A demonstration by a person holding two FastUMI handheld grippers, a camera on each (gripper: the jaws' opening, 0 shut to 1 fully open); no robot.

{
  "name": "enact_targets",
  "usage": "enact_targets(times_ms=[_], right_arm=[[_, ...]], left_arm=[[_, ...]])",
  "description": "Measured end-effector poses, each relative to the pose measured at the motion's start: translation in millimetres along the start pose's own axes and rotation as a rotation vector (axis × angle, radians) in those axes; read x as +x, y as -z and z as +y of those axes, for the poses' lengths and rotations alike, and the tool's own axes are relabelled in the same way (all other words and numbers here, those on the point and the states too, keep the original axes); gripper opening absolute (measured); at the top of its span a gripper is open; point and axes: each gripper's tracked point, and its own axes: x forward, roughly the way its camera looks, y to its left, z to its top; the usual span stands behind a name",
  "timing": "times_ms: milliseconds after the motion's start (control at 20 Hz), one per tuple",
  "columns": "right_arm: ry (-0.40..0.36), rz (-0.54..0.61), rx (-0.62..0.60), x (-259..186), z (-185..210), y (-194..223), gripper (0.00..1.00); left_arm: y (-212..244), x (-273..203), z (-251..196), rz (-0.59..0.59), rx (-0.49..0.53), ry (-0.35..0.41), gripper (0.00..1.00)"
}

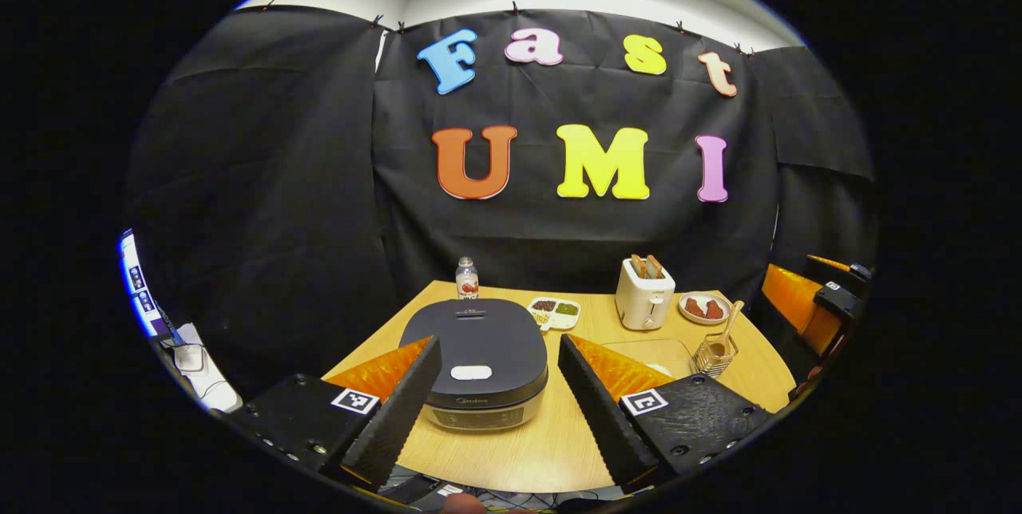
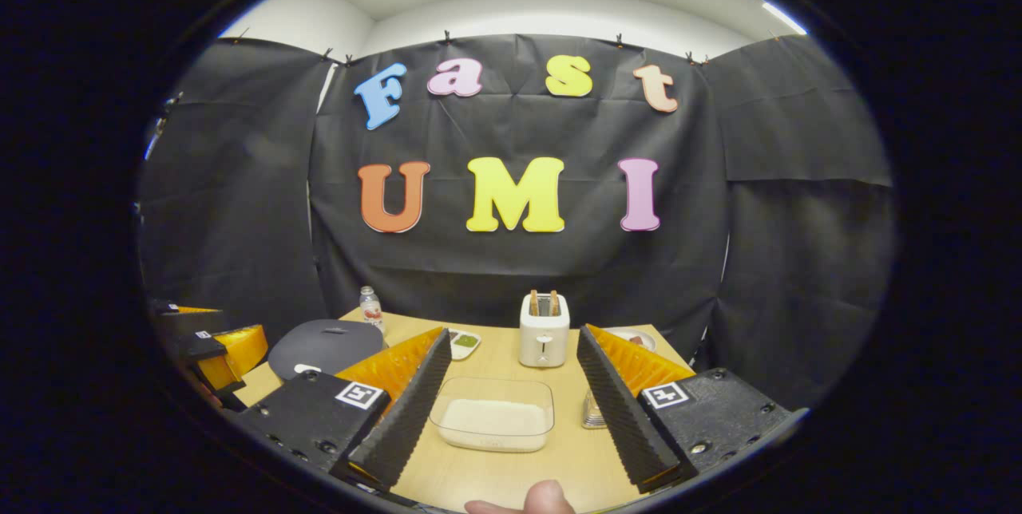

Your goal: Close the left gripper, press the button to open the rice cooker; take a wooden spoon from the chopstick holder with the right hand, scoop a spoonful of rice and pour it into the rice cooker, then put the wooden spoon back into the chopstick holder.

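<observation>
Left claw (image 1: 499, 386) spread, rice cooker (image 1: 479, 358) between fingers; right claw (image 2: 507, 394) spread.

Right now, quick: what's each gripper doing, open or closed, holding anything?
Left gripper: open, holding nothing, fingers either side of the closed rice cooker.
Right gripper: open, holding nothing, above the rice container.
</observation>
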Motion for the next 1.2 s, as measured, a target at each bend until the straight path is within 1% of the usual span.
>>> enact_targets(times_ms=[250,300,350,400,450,500,550,650,700,750,800,850,900,1200], right_arm=[[-0.017,0.004,0.015,27.6,-14.9,0.2,1.0],[-0.023,0.013,0.018,34.3,-17.3,3.0,1.0],[-0.025,0.024,0.021,39.6,-21.3,6.3,1.0],[-0.025,0.031,0.024,45.7,-26.2,7.9,1.0],[-0.024,0.035,0.029,50.8,-31.2,8.1,1.0],[-0.03,0.039,0.035,55.4,-34.1,9.3,1.0],[-0.038,0.043,0.041,59.7,-35.8,10.7,1.0],[-0.043,0.054,0.057,66.7,-40.9,14.5,1.0],[-0.042,0.06,0.065,70.4,-44.0,16.5,1.0],[-0.038,0.065,0.071,73.6,-46.9,17.8,1.0],[-0.034,0.07,0.077,76.4,-50.0,20.8,1.0],[-0.031,0.075,0.081,79.0,-52.3,21.9,1.0],[-0.027,0.081,0.084,81.4,-54.5,24.8,1.0],[0.015,0.11,0.096,86.5,-74.0,39.1,1.0]], left_arm=[[31.7,40.0,8.1,0.173,-0.014,-0.012,0.95],[34.3,47.0,12.5,0.194,-0.015,-0.019,0.83],[37.3,54.8,16.2,0.215,-0.017,-0.023,0.76],[39.6,61.8,18.8,0.236,-0.023,-0.03,0.72],[43.5,65.0,22.8,0.259,-0.034,-0.026,0.59],[48.1,70.2,23.7,0.292,-0.047,-0.022,0.58],[54.8,78.1,24.4,0.327,-0.055,-0.018,0.44],[61.1,90.2,36.4,0.365,-0.072,-0.046,0.4],[68.3,94.5,34.6,0.403,-0.088,-0.025,0.0],[73.7,100.2,32.1,0.434,-0.097,-0.002,0.06],[79.2,107.7,35.5,0.46,-0.109,0.007,0.07],[82.9,113.9,35.5,0.479,-0.12,0.013,0.07],[90.0,115.8,35.7,0.505,-0.132,0.026,0.0],[100.4,121.2,39.4,0.553,-0.157,0.046,0.0]])
